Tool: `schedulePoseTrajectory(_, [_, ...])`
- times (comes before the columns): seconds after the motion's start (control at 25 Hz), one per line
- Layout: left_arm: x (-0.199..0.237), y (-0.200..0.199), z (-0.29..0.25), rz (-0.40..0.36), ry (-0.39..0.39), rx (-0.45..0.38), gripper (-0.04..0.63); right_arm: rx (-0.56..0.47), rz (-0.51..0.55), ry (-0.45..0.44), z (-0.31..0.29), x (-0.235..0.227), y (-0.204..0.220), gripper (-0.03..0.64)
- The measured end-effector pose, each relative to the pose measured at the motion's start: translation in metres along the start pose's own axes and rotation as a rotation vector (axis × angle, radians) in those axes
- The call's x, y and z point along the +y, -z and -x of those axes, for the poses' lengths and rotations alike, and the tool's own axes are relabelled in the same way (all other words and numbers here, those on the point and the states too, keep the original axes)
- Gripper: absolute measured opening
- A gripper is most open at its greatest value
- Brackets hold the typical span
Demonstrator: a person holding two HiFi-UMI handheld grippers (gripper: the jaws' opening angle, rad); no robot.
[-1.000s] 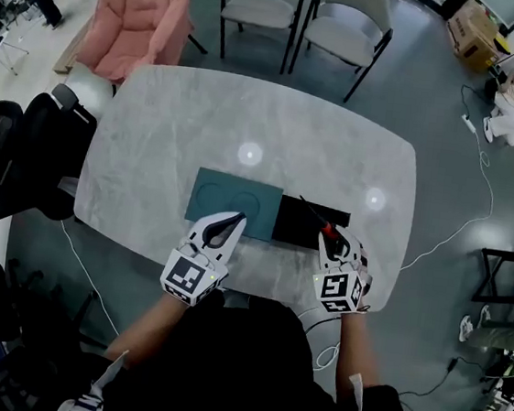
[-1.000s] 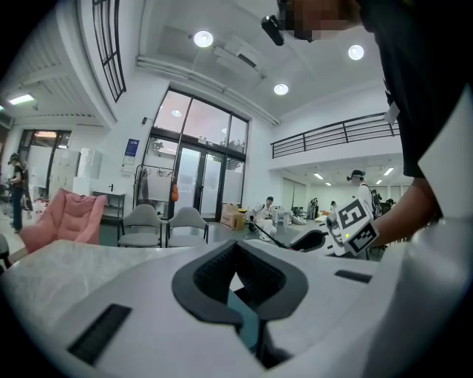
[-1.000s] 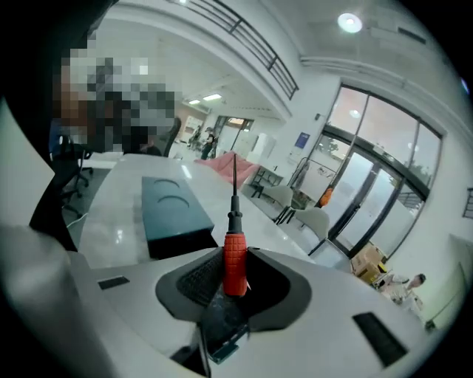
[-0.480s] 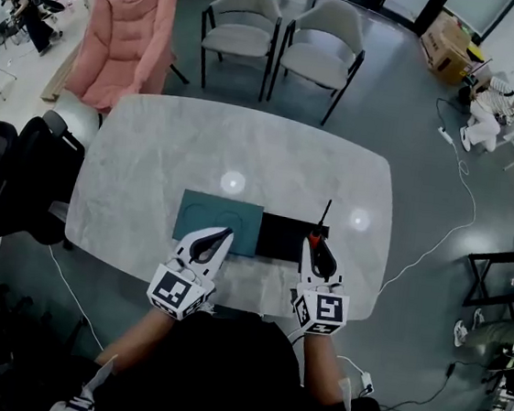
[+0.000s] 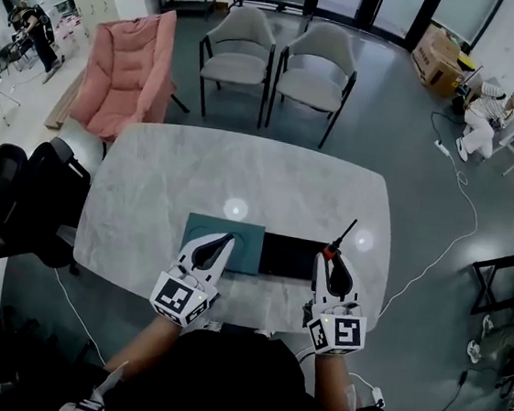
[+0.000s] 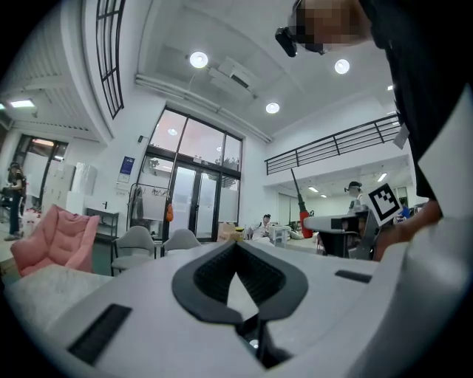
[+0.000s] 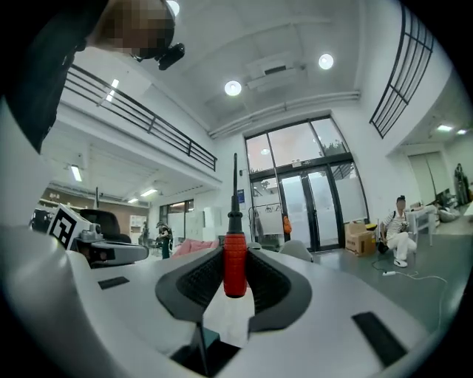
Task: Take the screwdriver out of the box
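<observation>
My right gripper (image 5: 334, 260) (image 7: 235, 251) is shut on the red handle of the screwdriver (image 5: 331, 252) (image 7: 235, 264). Its thin black shaft stands upright above the jaws. The gripper is held level, above the right end of the open black box (image 5: 286, 257) on the marble table (image 5: 241, 180). A teal lid (image 5: 245, 243) lies against the box's left side. My left gripper (image 5: 226, 240) (image 6: 236, 245) hovers over that lid, shut with nothing between its pads. In the left gripper view the screwdriver (image 6: 304, 221) shows at the right.
Two grey chairs (image 5: 238, 34) (image 5: 322, 58) and a pink armchair (image 5: 126, 56) stand beyond the table. A black office chair (image 5: 18, 200) is at its left. A cardboard box (image 5: 436, 50) and a seated person (image 5: 485, 104) are far right. A cable (image 5: 463, 214) trails over the floor.
My right gripper has lifted the screwdriver up out of the box and rolled, so the shaft now stands upright. My left gripper has risen a little over the lid.
</observation>
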State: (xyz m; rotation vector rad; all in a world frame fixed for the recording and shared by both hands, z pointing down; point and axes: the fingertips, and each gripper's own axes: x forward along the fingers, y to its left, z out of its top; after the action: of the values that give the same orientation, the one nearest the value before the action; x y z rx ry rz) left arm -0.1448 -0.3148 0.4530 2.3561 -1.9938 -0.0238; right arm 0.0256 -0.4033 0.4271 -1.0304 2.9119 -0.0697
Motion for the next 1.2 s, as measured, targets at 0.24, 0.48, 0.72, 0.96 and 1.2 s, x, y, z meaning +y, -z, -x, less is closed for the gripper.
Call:
schedulePoseTrajectory(0.24, [0.020, -0.008, 0.004, -0.033, -0.029, -0.017, 0.005, -0.034, 0.024, 0.027, 0.004, 0.000, -0.009, 0.114])
schedulePoseTrajectory(0.48, [0.014, -0.012, 0.003, -0.056, -0.012, -0.021, 0.005, -0.049, 0.065, 0.040, 0.006, 0.001, -0.017, 0.112])
schedulePoseTrajectory(0.72, [0.014, -0.017, 0.005, -0.074, -0.009, -0.024, 0.005, -0.061, 0.087, 0.025, 0.006, 0.004, -0.020, 0.112])
schedulePoseTrajectory(0.96, [0.007, -0.015, 0.003, -0.062, 0.008, -0.019, 0.006, -0.086, 0.115, 0.032, 0.009, 0.007, -0.030, 0.112])
schedulePoseTrajectory(1.2, [0.007, -0.014, 0.009, -0.057, -0.003, -0.023, 0.005, -0.103, 0.128, 0.029, 0.012, 0.012, -0.033, 0.112])
